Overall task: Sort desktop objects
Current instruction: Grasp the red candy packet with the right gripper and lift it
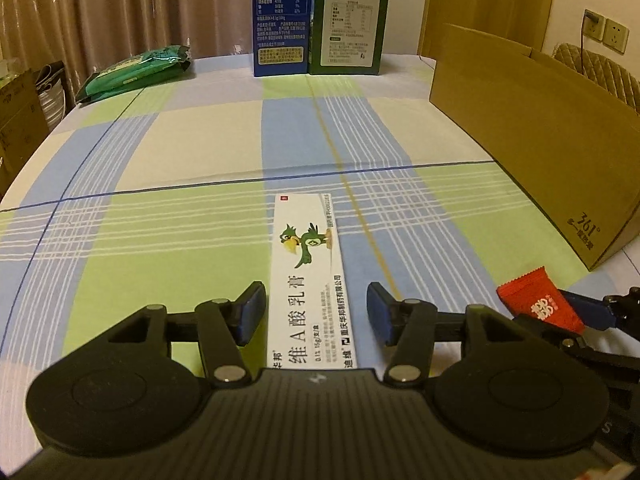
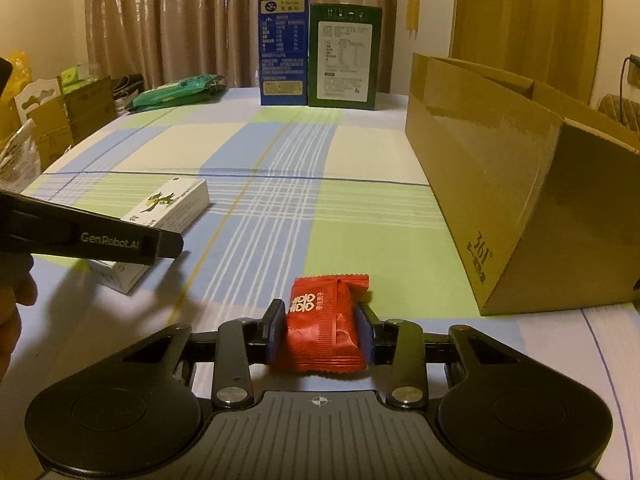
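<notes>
My right gripper [image 2: 322, 330] holds a crinkled red foil snack packet [image 2: 325, 330] printed with a white double-happiness emblem, its blue pads pressed on both sides, just above the tabletop [image 2: 280, 208] with its blue, green and cream plaid cloth. My left gripper [image 1: 316, 312] stands open astride the near end of a long white cardboard ointment box [image 1: 306, 276] bearing a green cartoon bird and black Chinese lettering; the pads do not touch the box, which lies flat on the cloth. To the right stands 1 open brown cardboard carton [image 2: 520, 184]; I cannot tell its contents. At the far edge stand 2 upright cartons, a blue milk carton [image 2: 284, 44] and a dark green carton [image 2: 344, 58], touching. A green plastic pouch [image 2: 176, 92] lies far left.
</notes>
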`<action>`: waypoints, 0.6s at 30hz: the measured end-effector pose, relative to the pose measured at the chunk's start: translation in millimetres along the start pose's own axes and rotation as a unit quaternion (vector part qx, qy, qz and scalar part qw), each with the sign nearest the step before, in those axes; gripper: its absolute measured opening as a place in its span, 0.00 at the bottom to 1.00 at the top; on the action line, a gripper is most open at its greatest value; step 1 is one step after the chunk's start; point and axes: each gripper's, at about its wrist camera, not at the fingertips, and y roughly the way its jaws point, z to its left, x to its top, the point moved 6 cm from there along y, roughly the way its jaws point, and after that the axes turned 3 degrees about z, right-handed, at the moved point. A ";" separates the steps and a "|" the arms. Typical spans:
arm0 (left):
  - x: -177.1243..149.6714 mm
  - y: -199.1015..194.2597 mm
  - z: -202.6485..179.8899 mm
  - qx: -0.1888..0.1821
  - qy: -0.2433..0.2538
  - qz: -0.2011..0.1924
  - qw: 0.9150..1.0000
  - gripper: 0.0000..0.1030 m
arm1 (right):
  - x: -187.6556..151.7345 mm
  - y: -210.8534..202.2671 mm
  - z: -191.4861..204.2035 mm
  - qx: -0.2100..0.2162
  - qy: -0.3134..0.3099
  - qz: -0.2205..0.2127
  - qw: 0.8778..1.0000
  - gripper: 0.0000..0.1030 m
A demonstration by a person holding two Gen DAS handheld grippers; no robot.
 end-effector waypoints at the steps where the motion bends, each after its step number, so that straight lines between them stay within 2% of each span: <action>1: 0.6 1.1 -0.4 0.001 0.002 0.001 1.000 0.49 | 0.4 0.1 0.5 0.000 -0.001 0.000 1.000 0.33; 10: -0.4 2.7 -2.8 0.011 0.017 0.004 1.000 0.48 | 3.8 3.7 -1.7 0.007 0.005 0.000 1.000 0.31; 14: 0.1 1.6 -3.6 0.013 0.020 0.005 1.000 0.33 | 7.4 7.1 -2.8 0.008 0.007 0.000 1.000 0.29; 18: -1.9 -1.5 -4.1 0.014 0.017 0.010 1.000 0.32 | 9.3 8.0 -2.9 0.008 0.009 0.000 1.000 0.29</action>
